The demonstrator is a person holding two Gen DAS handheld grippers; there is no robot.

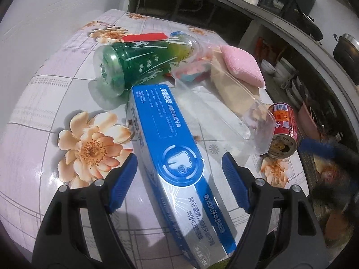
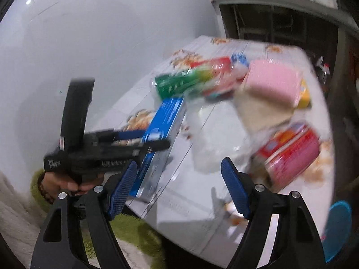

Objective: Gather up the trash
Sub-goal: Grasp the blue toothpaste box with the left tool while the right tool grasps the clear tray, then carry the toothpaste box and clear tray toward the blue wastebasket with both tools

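A blue and silver toothpaste box (image 1: 177,163) lies on the flowered table (image 1: 44,116), its near end between the open fingers of my left gripper (image 1: 179,179), pads apart from it. Behind it lie a green plastic bottle (image 1: 139,62), a clear plastic container (image 1: 224,98), a pink sponge (image 1: 242,65) and a red can (image 1: 283,130) on its side. In the blurred right wrist view, my right gripper (image 2: 179,188) is open and empty above the table's near edge, with the left gripper (image 2: 125,143) around the box (image 2: 161,125) and the red can (image 2: 291,154) to the right.
A red flat item (image 1: 145,37) lies behind the bottle. A beige cloth (image 1: 235,89) is under the sponge. Dark shelves with bowls and pots (image 1: 291,74) stand to the right. A blue bin rim (image 2: 338,228) shows at lower right. A white wall (image 2: 89,44) is to the left.
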